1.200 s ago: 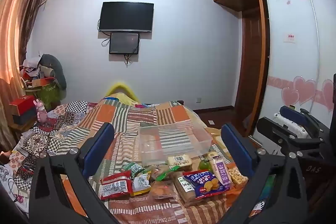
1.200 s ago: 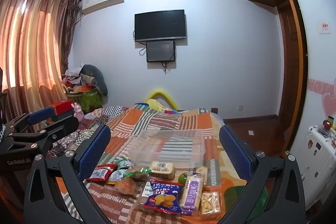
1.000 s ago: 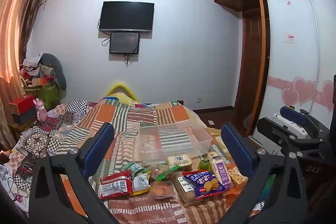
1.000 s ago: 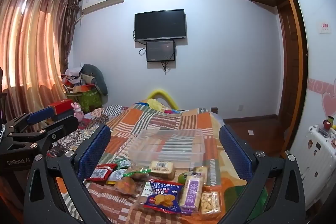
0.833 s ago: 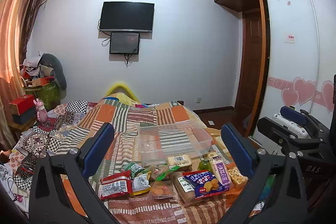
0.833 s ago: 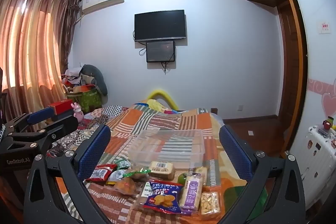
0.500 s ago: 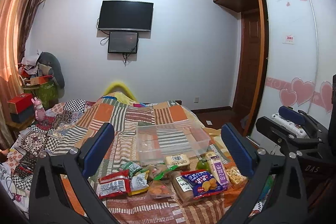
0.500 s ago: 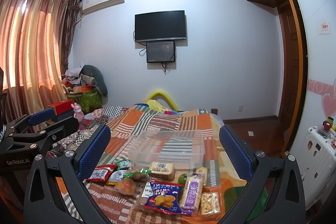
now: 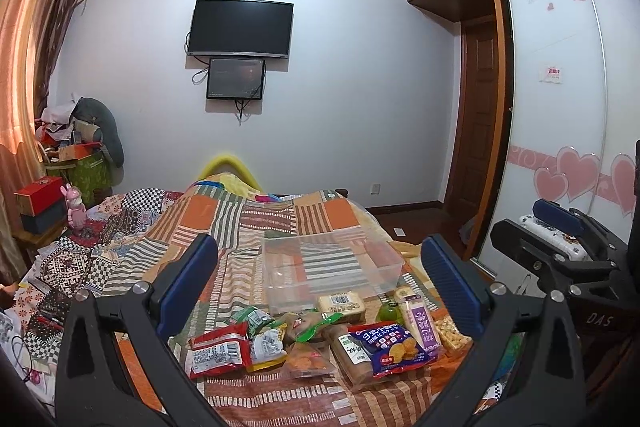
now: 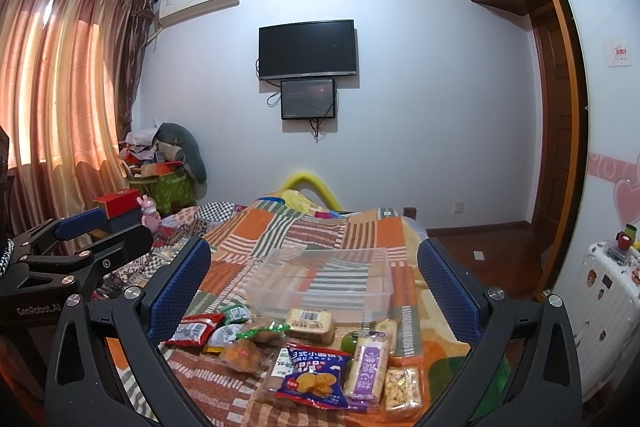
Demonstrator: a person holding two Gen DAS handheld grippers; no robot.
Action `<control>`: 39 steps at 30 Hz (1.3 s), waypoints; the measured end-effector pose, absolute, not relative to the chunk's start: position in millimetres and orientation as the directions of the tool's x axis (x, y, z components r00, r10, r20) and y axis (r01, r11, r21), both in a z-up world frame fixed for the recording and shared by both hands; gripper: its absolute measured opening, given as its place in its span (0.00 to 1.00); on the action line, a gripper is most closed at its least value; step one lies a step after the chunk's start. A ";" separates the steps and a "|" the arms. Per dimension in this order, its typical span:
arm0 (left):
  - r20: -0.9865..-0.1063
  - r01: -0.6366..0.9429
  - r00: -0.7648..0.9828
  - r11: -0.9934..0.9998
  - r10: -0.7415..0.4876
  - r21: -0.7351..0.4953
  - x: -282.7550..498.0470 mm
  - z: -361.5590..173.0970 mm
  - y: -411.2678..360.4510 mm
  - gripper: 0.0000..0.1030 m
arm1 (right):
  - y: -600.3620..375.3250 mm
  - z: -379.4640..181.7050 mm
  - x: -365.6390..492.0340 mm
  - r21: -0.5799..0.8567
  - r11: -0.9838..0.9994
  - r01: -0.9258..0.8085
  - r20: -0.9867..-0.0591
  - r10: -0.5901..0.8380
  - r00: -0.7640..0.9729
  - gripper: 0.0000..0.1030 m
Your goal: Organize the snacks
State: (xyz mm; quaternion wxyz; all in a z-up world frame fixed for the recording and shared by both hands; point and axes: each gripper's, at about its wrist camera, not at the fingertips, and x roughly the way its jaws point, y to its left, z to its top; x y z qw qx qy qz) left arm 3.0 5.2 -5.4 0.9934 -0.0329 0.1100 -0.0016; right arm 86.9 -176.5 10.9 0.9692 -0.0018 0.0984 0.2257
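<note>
Several snack packs lie on the patchwork bedspread: a red packet, a blue cracker bag, a purple pack and a bread pack. Behind them stands an empty clear plastic box. The right wrist view shows the box, the blue bag and the red packet. My left gripper is open and empty, held above and short of the snacks. My right gripper is open and empty, likewise held back.
The bed fills the middle. Cluttered boxes and a toy stand at the left by the curtain. A wardrobe and a white suitcase are at the right. A TV hangs on the far wall.
The left wrist view has shifted slightly, so the scene sits a little lower and left. The snacks and box have not moved. Both grippers stay open.
</note>
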 end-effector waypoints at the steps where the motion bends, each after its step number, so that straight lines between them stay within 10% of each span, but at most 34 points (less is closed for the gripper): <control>1: -0.220 -0.004 0.976 0.998 -0.010 -0.061 3.8 -6.3 5.7 1.00 | -176.8 10.1 86.5 0.042 0.898 -0.437 -0.195 0.436 0.878 1.00; 15: -0.325 -0.032 0.946 0.997 0.009 -0.065 35.7 -44.6 32.6 0.99 | -174.9 -14.2 111.6 0.052 0.912 -0.408 -0.282 0.405 0.870 1.00; 24: -0.532 -0.090 0.847 0.990 0.018 -0.109 83.6 -107.7 85.4 0.79 | -187.1 -50.9 149.9 0.022 0.942 -0.336 -0.442 0.311 0.841 0.87; 39: -0.744 -0.192 0.668 0.962 -0.018 -0.196 153.8 -211.9 147.2 0.91 | -211.9 -101.0 190.8 0.079 0.958 -0.275 -0.692 0.251 0.677 0.64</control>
